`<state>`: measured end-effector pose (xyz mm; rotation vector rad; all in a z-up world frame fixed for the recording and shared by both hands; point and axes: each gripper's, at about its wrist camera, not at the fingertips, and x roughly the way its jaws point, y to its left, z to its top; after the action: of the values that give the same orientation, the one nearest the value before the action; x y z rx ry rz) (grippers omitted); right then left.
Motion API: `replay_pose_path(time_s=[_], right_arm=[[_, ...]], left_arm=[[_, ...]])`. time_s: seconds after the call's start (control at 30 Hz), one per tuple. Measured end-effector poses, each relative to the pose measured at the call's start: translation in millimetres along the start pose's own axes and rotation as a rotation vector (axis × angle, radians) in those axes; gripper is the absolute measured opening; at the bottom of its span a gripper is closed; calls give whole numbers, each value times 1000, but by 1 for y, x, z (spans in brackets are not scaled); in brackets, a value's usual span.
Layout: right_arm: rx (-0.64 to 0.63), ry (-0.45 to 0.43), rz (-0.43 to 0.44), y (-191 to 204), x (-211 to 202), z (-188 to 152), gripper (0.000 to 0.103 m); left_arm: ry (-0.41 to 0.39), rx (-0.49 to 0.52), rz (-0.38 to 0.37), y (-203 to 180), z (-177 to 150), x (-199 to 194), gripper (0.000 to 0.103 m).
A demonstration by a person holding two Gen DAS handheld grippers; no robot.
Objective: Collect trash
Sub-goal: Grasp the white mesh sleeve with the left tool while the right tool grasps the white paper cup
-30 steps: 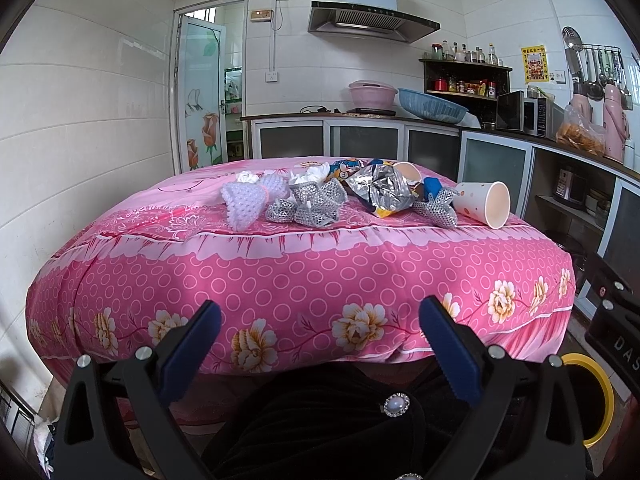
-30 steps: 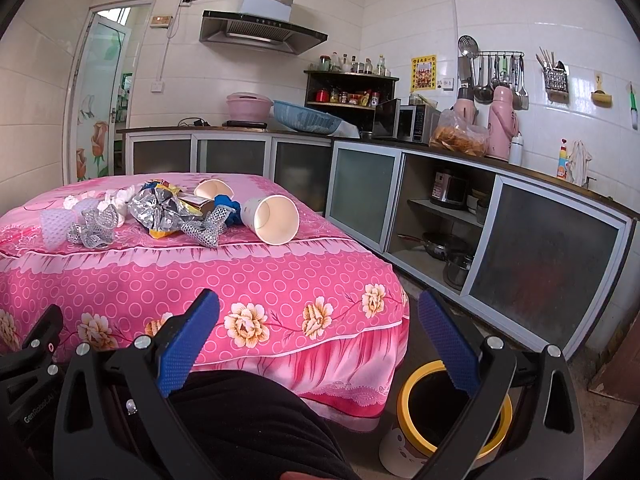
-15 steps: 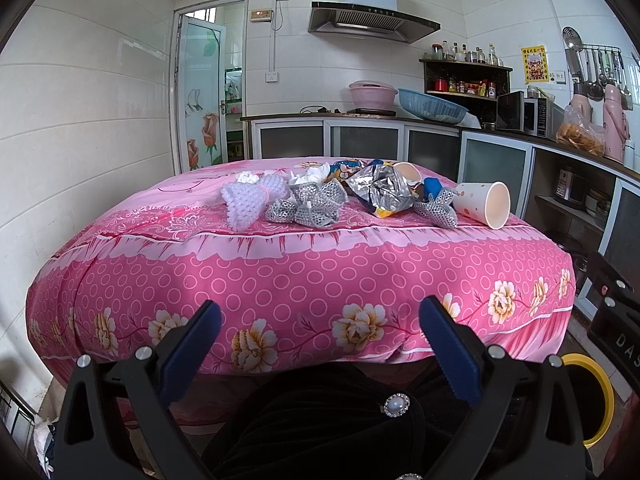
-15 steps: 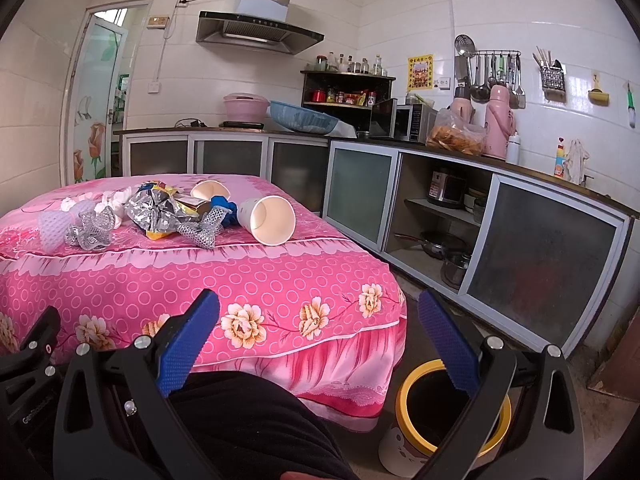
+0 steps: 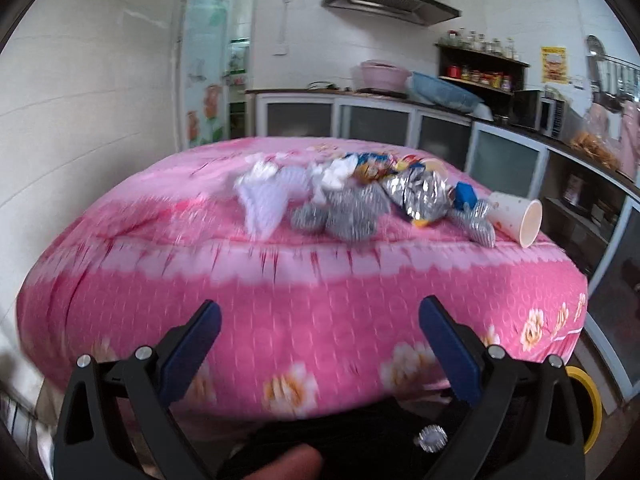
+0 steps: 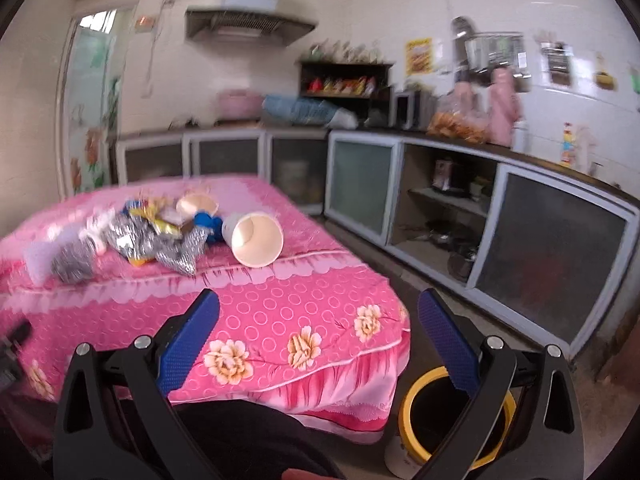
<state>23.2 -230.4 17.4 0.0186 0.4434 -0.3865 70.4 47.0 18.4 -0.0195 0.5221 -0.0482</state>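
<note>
A pile of trash lies on the table under a pink floral cloth (image 5: pixel 320 292): a white foam net (image 5: pixel 262 204), silver mesh wads (image 5: pixel 344 212), a crumpled foil snack bag (image 5: pixel 424 194), a blue scrap (image 5: pixel 464 194) and a tipped paper cup (image 5: pixel 516 222). In the right wrist view I see the cup (image 6: pixel 256 240), a second cup (image 6: pixel 196 204) and the foil bag (image 6: pixel 132 236). A yellow-rimmed bin (image 6: pixel 456 420) stands on the floor by the table's right corner. My left gripper (image 5: pixel 320 344) and right gripper (image 6: pixel 318 340) are both open, empty, short of the table.
Kitchen cabinets (image 6: pixel 552 264) with glass doors run along the back and right walls, with a counter holding a microwave (image 5: pixel 540 114), basins and bottles. A white tiled wall (image 5: pixel 80 120) and a door stand on the left. A dark-clothed knee (image 6: pixel 240 440) is below the grippers.
Both grippers have moved forward and up toward the table; the trash looms larger and both views are blurred by motion. Both stay open.
</note>
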Motion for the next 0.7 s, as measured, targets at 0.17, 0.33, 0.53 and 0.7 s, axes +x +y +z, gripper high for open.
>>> replay_pose_path(time_s=[0.17, 0.33, 0.53, 0.7], right_arm=[[46, 176, 230, -7, 50, 23, 95], [-81, 133, 213, 11, 61, 40, 95], [-48, 164, 290, 10, 98, 63, 95], [-61, 207, 151, 4, 138, 73, 95]], left_arm=[[67, -18, -8, 38, 30, 27, 95], [58, -27, -9, 67, 60, 40, 95], [84, 111, 70, 66, 83, 63, 95], [171, 58, -8, 77, 98, 92, 95]])
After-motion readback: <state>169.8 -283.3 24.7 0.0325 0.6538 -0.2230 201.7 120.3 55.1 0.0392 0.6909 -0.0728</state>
